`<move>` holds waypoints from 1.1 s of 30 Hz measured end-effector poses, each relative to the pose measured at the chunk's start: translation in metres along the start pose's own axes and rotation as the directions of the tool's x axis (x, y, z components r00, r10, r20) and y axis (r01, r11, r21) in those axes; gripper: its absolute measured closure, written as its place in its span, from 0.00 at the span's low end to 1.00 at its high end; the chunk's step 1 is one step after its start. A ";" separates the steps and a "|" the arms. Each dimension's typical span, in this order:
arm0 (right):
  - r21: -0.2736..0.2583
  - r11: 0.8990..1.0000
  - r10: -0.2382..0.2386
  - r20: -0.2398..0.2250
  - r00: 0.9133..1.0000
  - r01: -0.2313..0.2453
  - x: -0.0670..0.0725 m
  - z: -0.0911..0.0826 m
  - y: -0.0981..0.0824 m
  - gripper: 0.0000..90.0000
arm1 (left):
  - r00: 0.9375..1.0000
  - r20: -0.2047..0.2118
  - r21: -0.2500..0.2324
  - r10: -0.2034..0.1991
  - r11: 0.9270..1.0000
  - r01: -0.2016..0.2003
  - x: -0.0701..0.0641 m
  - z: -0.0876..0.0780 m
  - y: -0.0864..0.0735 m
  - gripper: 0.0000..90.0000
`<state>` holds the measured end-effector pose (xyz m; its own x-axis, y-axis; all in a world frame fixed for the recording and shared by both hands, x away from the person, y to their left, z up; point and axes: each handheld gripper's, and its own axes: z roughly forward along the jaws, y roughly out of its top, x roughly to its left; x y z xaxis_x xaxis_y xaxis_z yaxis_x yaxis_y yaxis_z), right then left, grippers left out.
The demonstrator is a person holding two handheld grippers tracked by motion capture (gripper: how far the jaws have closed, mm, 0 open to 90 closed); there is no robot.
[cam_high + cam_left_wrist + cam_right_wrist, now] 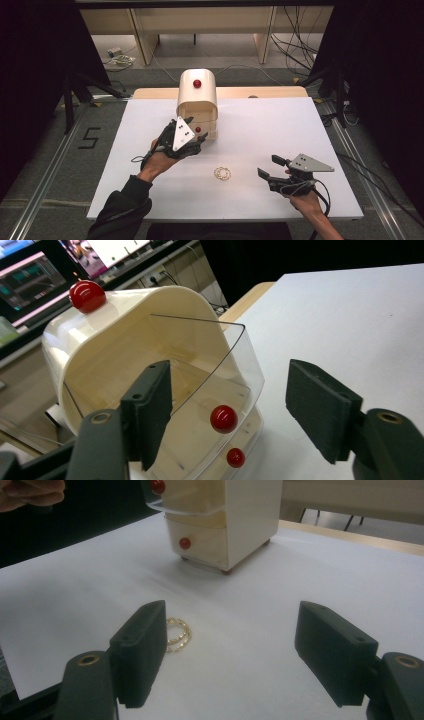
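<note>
A white table (280, 145) stands on a grey floor (45, 165). At 12 o'clock is a light wooden bench (200, 20), cables (295, 50) at 1 o'clock, black curtains (380, 65) at 3 and 9 o'clock, and monitors (30, 275) beyond the table.

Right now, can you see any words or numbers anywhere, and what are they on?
"5": a dark figure on the grey floor left of the table.
The screens behind the cream box in the left gripper view carry writing too blurred to read.
Nothing is written on the box, the gold bracelet or the table.
</note>
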<state>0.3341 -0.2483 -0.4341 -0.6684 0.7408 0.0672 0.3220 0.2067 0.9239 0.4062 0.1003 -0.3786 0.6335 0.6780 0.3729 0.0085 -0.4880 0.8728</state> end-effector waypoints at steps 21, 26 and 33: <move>0.008 1.000 0.001 0.000 1.000 -0.001 0.000 0.001 -0.001 0.33 | 0.993 0.111 0.172 -0.034 0.985 0.014 0.039 0.009 0.009 0.41; 0.008 1.000 0.000 -0.003 1.000 0.000 0.000 0.001 -0.001 0.33 | 0.992 0.126 0.178 -0.020 0.984 -0.002 0.041 0.010 0.009 0.49; 0.011 1.000 0.001 -0.006 1.000 -0.001 0.001 0.002 -0.001 0.34 | 0.990 0.143 0.177 0.019 0.983 -0.044 0.045 0.012 0.008 0.64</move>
<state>0.3346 -0.2468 -0.4353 -0.6717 0.7375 0.0703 0.3303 0.2131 0.9195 0.4447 0.1205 -0.3587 0.7373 0.5834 0.3405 0.1173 -0.6070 0.7860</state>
